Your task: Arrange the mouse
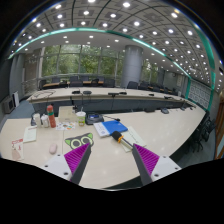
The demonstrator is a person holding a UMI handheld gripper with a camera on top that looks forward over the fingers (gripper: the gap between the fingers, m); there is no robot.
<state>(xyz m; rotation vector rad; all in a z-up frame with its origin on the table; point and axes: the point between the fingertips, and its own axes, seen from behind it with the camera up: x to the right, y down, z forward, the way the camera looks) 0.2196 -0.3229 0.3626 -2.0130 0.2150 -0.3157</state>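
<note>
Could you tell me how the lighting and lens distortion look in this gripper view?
Gripper view: strong fisheye bending, so the ceiling lights arc overhead and the table edge curves; lighting is bright and even, with soft glare on the tabletop; the open hand-held gripper looks fairly sharp.

Office meeting room, long conference tables (pixel 150 125), ceiling downlights (pixel 108 15), glass partitions (pixel 85 65)

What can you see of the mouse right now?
The mouse is a small, pale, rounded lump lying flat on the light table, too small here to show buttons or a cable. It sits left of the gripper, just beyond the left finger's tip, apart from it. Nothing seems to touch it but the table. The gripper is open and empty. Bottles stand further back behind it.
</note>
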